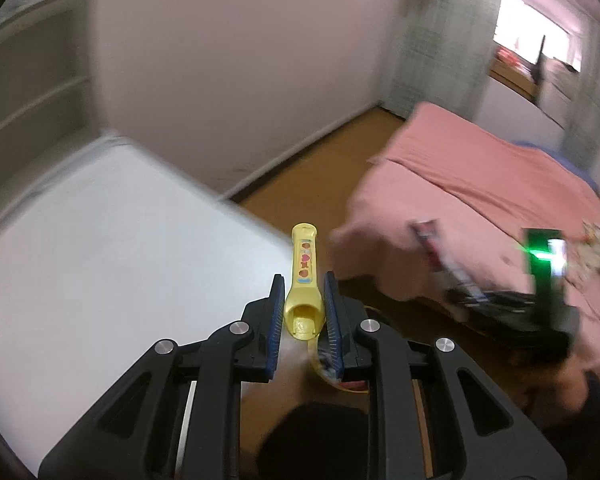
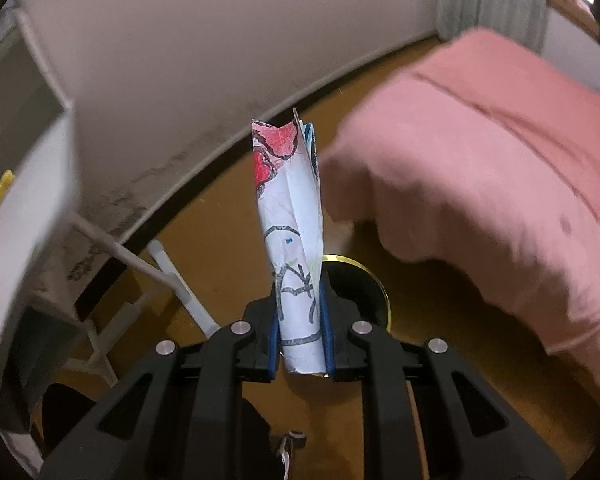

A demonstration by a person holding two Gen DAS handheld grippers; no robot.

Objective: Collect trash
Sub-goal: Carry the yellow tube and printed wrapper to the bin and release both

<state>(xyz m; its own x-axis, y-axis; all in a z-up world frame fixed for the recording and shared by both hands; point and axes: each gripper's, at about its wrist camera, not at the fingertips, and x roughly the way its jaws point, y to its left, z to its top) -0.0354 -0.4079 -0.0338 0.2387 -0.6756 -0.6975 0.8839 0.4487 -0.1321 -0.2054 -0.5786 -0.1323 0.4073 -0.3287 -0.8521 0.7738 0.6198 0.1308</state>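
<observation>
My left gripper [image 1: 303,312] is clamped on a yellow plastic tube [image 1: 303,280], held near its open end so the rest sticks out ahead, at centre frame past the white table [image 1: 100,240] edge. My right gripper [image 2: 302,320] is closed on a folded, crayoned paper [image 2: 290,216], pinched low so it stands up mid-frame. Just behind that paper, lower centre, sits a dark bin [image 2: 360,292] with a gold rim. I judge both pieces are carried for dropping there. Pink bed [image 2: 500,180] at right.
</observation>
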